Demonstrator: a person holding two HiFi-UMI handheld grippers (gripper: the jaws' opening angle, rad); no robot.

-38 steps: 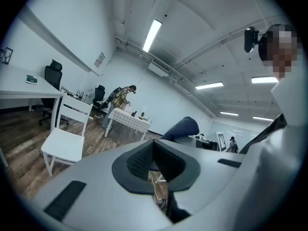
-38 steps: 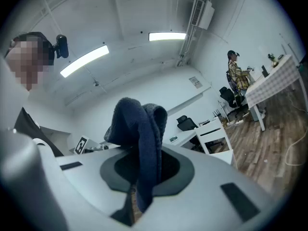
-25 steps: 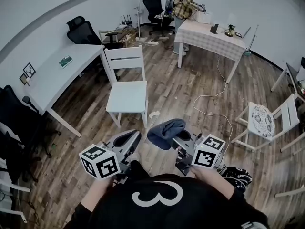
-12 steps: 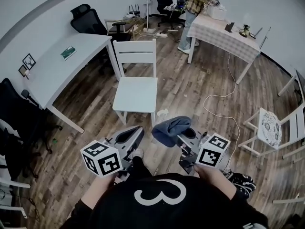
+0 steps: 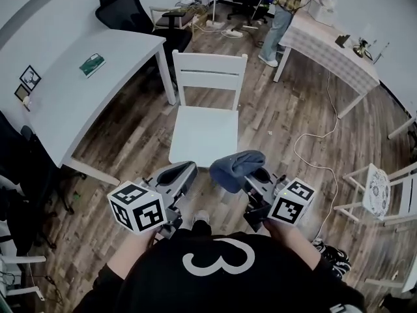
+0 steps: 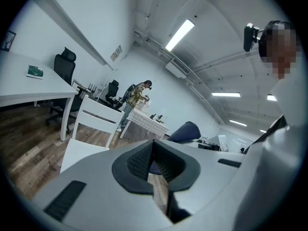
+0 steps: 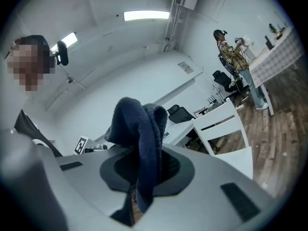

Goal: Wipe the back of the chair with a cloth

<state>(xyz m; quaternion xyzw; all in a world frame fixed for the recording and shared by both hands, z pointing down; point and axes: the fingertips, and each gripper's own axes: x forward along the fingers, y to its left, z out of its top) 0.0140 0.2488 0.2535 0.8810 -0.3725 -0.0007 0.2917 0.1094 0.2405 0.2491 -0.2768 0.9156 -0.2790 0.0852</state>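
A white wooden chair [image 5: 203, 130] stands ahead of me, its slatted back [image 5: 210, 72] on the far side, seat toward me. My right gripper [image 5: 253, 173] is shut on a dark blue cloth [image 5: 236, 169], which bunches up above the jaws just short of the seat's front edge. The cloth [image 7: 142, 134] hangs between the closed jaws in the right gripper view, with the chair [image 7: 226, 129] to its right. My left gripper [image 5: 174, 175] is shut and holds nothing, level with the right one. The chair [image 6: 89, 124] lies at the left of the left gripper view.
A long white table [image 5: 78, 90] with a green book [image 5: 92, 63] stands left of the chair. A checked-cloth table [image 5: 329, 41] stands at the back right, with a person [image 5: 287, 5] beside it. A white cable [image 5: 319, 149] lies on the wooden floor; another white chair [image 5: 384, 191] is far right.
I have walked toward the chair: it has grown nearer and moved toward the middle of the view. Both grippers keep their pose, the cloth still in the right one.
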